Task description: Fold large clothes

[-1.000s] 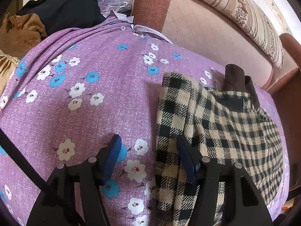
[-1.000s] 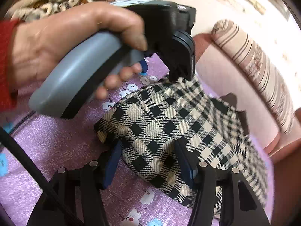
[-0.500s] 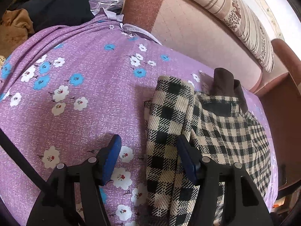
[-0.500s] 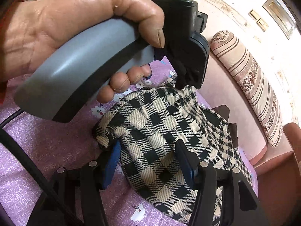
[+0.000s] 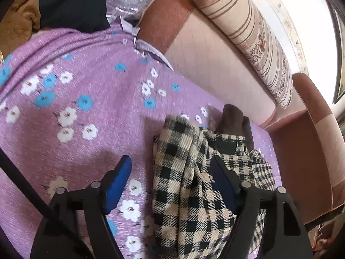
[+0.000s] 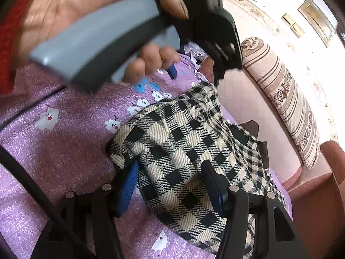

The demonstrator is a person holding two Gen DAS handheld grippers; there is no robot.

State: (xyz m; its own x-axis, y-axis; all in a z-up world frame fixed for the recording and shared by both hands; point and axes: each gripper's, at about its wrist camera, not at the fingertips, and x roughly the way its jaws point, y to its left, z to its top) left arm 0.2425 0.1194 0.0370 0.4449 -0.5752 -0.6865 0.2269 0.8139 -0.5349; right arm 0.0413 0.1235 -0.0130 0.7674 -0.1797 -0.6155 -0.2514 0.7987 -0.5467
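Note:
A black-and-cream checked garment (image 5: 185, 185) with a dark brown collar (image 5: 232, 120) lies bunched on the purple flowered bedsheet (image 5: 86, 151). My left gripper (image 5: 171, 164) hovers over its near fold with the jaws opening. The left blue pad (image 5: 119, 181) stands clear over the sheet and the right finger rests above the cloth. My right gripper (image 6: 170, 172) is shut on a thick folded bulge of the garment (image 6: 172, 142), which fills the gap between its pads. In the right wrist view, a hand (image 6: 86, 4) holds the left gripper (image 6: 194, 77) above the garment's far end.
A pink and brown sofa back (image 5: 215, 64) with a striped bolster (image 5: 254, 43) runs along the far side of the sheet. Dark and tan clothes (image 5: 71, 2) are piled at the back left. Black cables (image 6: 32, 185) trail across the near sheet.
My left gripper's jaws have widened and it has lifted and swung away from the cloth. The right gripper keeps its hold on the garment's fold and has barely shifted.

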